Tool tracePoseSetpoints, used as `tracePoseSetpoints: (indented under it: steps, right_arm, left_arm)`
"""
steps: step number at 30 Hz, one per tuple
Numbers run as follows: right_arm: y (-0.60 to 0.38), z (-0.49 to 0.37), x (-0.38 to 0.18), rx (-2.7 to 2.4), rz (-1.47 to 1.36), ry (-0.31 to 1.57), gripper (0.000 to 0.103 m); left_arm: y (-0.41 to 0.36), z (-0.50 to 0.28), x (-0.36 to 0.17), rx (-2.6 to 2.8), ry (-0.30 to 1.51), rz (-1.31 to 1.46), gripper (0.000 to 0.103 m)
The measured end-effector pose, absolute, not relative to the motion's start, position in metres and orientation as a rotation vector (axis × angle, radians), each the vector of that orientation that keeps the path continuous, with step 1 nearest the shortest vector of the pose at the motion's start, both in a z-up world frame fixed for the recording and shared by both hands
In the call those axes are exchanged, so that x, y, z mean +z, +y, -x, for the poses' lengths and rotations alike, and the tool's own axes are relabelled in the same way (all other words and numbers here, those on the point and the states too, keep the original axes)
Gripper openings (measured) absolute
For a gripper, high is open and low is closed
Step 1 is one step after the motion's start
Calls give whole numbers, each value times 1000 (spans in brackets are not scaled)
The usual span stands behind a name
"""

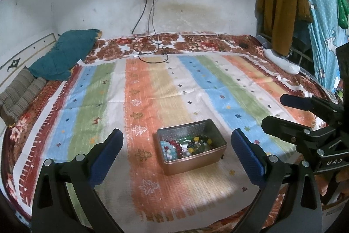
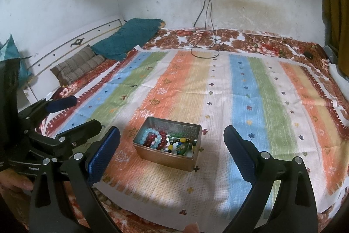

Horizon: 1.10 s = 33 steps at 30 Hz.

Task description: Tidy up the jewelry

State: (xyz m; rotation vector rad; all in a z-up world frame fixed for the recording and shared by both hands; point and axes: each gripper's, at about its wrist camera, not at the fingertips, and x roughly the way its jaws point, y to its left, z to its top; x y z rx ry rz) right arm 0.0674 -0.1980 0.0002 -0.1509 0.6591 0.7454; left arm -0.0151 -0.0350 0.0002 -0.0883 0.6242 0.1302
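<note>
A copper-coloured metal tin [image 1: 192, 164] stands open on the striped cloth, close in front of both grippers. Several bead bracelets [image 1: 185, 145] lie in it: light blue, dark red, and mixed yellow, green and black. My left gripper [image 1: 177, 133] is open and empty, its blue pads spread to either side of the tin and a little short of it. In the right wrist view the tin [image 2: 163, 156] and its bracelets [image 2: 168, 141] sit between the fingers of my right gripper [image 2: 172, 130], also open and empty. Each gripper shows in the other's view: the right gripper [image 1: 274, 111], the left gripper [image 2: 86, 111].
The striped cloth [image 1: 152, 91] covers a bed with a floral sheet [image 1: 196, 43]. A teal pillow [image 1: 65, 54] and a striped cushion [image 1: 19, 95] lie at the far left. Charger cables [image 1: 150, 51] trail from a wall socket. Clothes [image 1: 283, 10] hang at the right. A hand [image 2: 13, 183] holds the left gripper.
</note>
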Motion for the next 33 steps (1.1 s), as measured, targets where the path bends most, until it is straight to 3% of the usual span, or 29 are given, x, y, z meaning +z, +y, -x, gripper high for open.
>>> tracePoseSetpoints:
  steps: [33]
  right_arm:
    - [-200,-66,-1,739,155,657,97]
  left_arm:
    - [-30,14,4,135,620,125,97]
